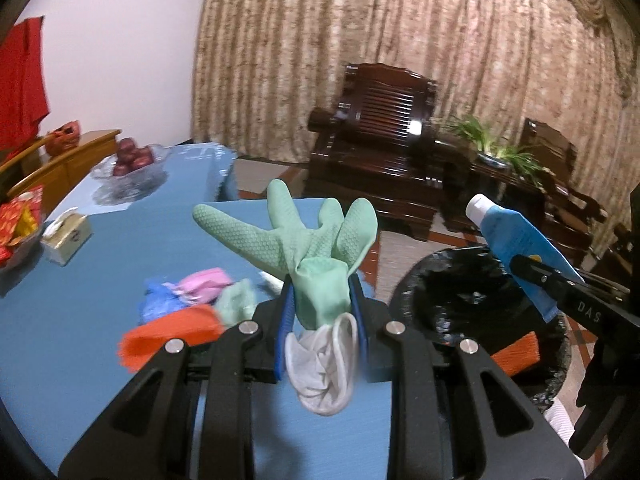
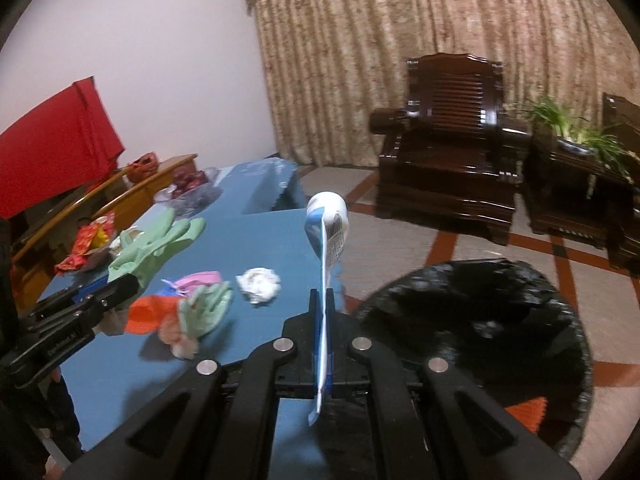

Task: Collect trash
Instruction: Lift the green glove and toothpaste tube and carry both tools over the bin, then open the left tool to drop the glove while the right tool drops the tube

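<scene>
Counter [image 2: 120,380], blue and broad, carries the leftover litter, while the bin [image 2: 480,320] with its black liner stands beside its right edge. A bad release is the main risk. The left claw [image 1: 322,296] pinches a green glove [image 1: 316,248] by the wrist, over the counter and short of the bin, so dropping now would miss. Its splayed fingers could also drape over the rim. The right claw [image 2: 322,308] clamps a flattened blue tube [image 2: 326,240] near the crimped end; that thin, slick grip may slip early, near the rim.
</scene>
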Motion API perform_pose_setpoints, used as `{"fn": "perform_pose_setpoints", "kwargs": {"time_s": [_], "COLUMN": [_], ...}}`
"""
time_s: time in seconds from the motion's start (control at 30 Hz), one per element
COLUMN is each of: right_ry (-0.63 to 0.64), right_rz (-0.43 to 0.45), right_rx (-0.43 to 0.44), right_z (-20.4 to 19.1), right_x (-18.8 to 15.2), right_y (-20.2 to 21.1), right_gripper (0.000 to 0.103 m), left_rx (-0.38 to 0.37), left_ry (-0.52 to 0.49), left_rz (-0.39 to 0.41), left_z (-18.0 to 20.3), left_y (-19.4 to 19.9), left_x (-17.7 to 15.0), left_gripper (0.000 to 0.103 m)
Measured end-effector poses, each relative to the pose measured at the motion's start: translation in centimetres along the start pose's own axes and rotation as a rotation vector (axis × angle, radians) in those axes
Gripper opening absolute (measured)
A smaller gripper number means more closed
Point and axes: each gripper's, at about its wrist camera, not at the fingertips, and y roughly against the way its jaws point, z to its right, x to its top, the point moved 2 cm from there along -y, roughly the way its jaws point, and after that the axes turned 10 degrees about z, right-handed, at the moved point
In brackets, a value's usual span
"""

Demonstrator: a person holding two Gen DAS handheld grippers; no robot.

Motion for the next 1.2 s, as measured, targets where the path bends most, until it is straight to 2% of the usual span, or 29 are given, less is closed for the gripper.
{"fn": "perform_pose_setpoints", "kwargs": {"time_s": [0.57, 0.87, 0.97, 1.03, 1.07, 1.1, 1.13, 1.2], "right_ry": [-0.046, -0.076, -0.084, -0.087, -0.088, -0.088, -0.089, -0.092], "right_rz": [-0.033, -0.065, -0.076, -0.081, -0.084, -0.084, -0.082, -0.077], "right_rx": [-0.181, -0.233, -0.247, -0.27, -0.28, -0.29, -0.3, -0.309], "right_z": [10.1, 13.5, 14.4, 15.1, 15.3, 15.4, 15.7, 16.1], "right_x": [-2.1, -3.3, -3.8, -4.2, -4.3, -4.4, -4.4, -4.6], "right_y": [1.2, 0.1, -0.1, -0.2, -0.2, -0.1, -0.1, 0.2], "right_gripper": [0.002, 0.002, 0.002, 0.004, 0.012, 0.026, 0.034, 0.051], "left_rx": [-0.225, -0.286, -0.313, -0.332, -0.342, -0.347, -0.35, -0.355], "left_ry": [-0.078, -0.103, -0.105, -0.095, -0.086, -0.081, -0.076, -0.071], "left_rz": [-0.054, -0.095, -0.114, -0.128, -0.126, -0.122, -0.114, -0.093], "left_z": [12.0, 16.0, 16.8, 17.2, 17.2, 17.1, 16.9, 16.5], "left_y": [-7.4, -11.2, -12.4, -13.1, -13.2, -13.2, -13.1, -12.6], "left_x": [-1.4, -2.3, -2.7, -2.8, -2.8, -2.8, -2.8, -2.6], "left_gripper": [0.025, 0.025, 0.029, 0.038, 0.044, 0.056, 0.064, 0.068]}}
